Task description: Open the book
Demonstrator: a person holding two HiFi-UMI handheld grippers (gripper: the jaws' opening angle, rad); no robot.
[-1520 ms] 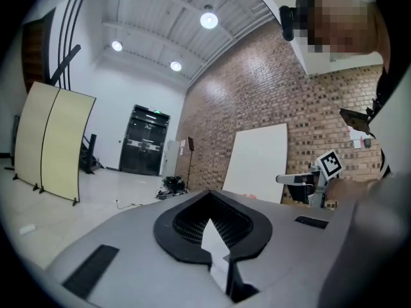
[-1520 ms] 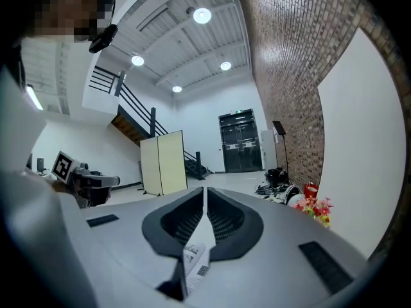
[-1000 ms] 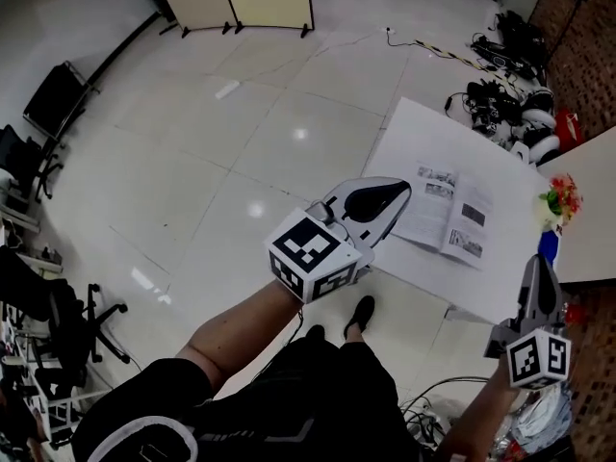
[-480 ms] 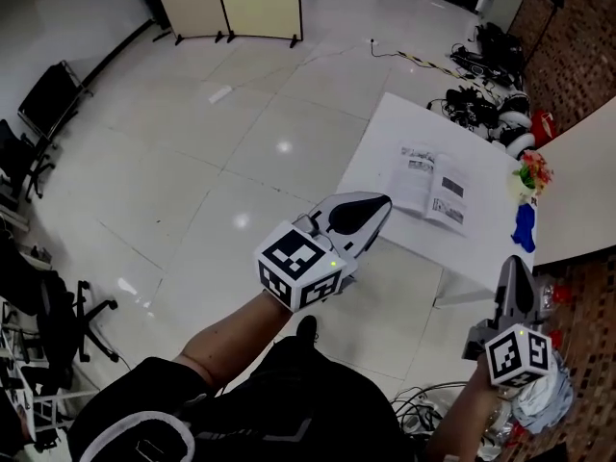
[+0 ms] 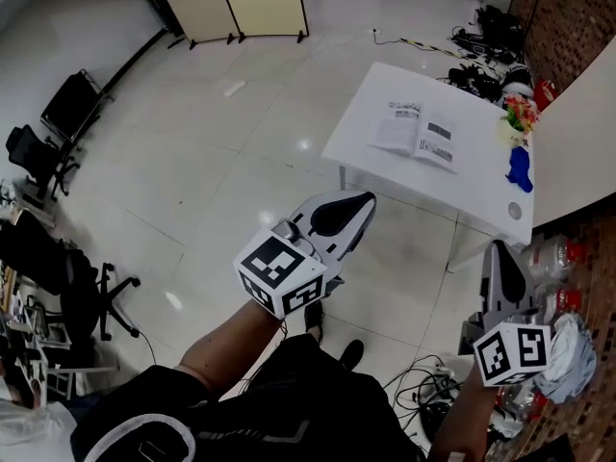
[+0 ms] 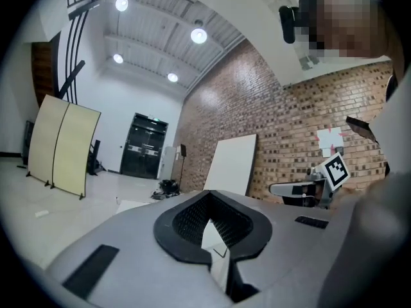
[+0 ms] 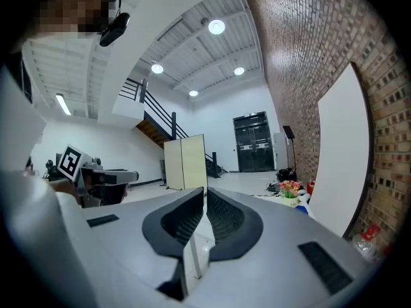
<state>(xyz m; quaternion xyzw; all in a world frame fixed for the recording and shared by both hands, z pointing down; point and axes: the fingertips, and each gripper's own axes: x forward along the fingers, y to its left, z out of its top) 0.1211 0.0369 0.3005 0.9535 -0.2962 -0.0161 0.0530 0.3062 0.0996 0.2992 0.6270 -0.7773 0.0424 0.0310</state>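
The book [image 5: 416,134] lies open, pages up, on the white table [image 5: 375,99] at the upper right of the head view. Both grippers hang in the air well short of the table, over the glossy floor. My left gripper [image 5: 359,204] points toward the table's near corner, shut and empty; in the left gripper view its tips [image 6: 209,196] meet with nothing between them. My right gripper [image 5: 499,254] is at the lower right, also shut and empty, its jaws [image 7: 205,190] pressed together. Neither gripper view shows the book.
A bunch of flowers [image 5: 520,114] and a blue object [image 5: 520,168] stand at the table's right end, by a white board. Cables and gear [image 5: 486,51] lie behind the table. A folding screen [image 5: 231,3] stands at the back, office chairs [image 5: 58,114] at the left.
The table and the open book have drawn away toward the upper right of the head view. Both grippers have backed off from the table together, jaws unchanged.
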